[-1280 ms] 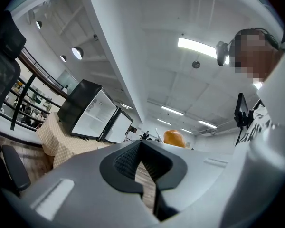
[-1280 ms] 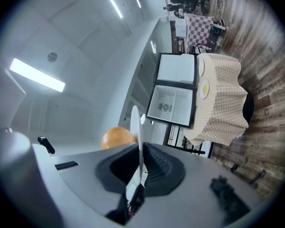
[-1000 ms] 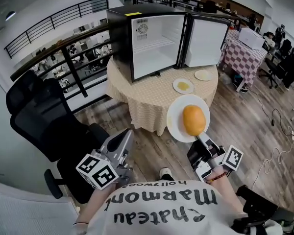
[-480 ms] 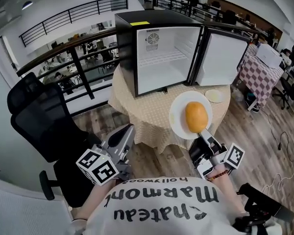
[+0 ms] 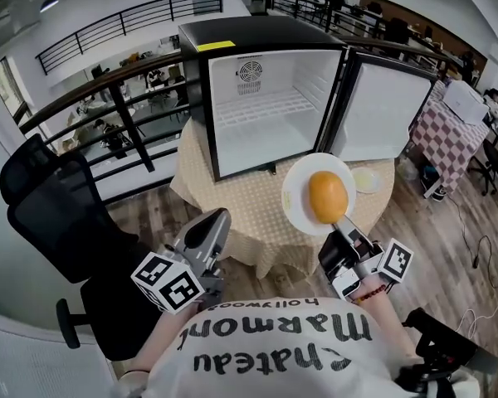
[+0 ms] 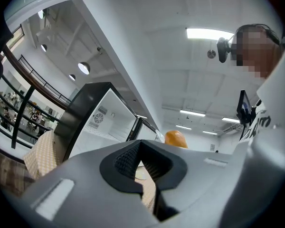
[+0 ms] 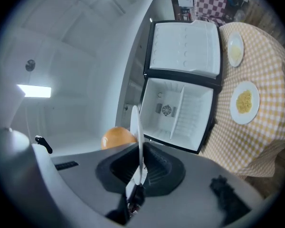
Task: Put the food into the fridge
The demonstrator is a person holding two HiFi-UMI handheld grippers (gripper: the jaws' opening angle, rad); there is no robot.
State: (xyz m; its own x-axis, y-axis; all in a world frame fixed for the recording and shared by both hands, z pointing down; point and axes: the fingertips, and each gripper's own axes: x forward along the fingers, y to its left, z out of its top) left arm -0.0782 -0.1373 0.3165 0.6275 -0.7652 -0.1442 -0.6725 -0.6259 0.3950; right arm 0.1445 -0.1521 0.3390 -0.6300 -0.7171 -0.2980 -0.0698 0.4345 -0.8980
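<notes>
A white plate [image 5: 303,191] carrying an orange bun [image 5: 328,196] hangs in front of the open black mini fridge [image 5: 266,106]. My right gripper [image 5: 342,232] is shut on the plate's near rim. In the right gripper view the plate [image 7: 137,127] stands edge-on between the jaws of the right gripper [image 7: 140,167], with the bun [image 7: 118,137] to its left. The fridge's white inside [image 7: 180,113] holds nothing, and its door [image 5: 390,110] is swung right. My left gripper [image 5: 206,237] is shut and holds nothing, low at the left. Two plates of food [image 7: 244,101] [image 7: 235,50] lie on the table.
The fridge stands on a round table with a yellow checked cloth [image 5: 241,206]. A black office chair [image 5: 58,222] is close at the left, in front of a railing [image 5: 108,98]. A table with a red checked cloth [image 5: 473,131] stands at the far right.
The view has closed in on the fridge and table. The held plate with the bun now hangs over the table's front edge. One table plate is now hidden behind it.
</notes>
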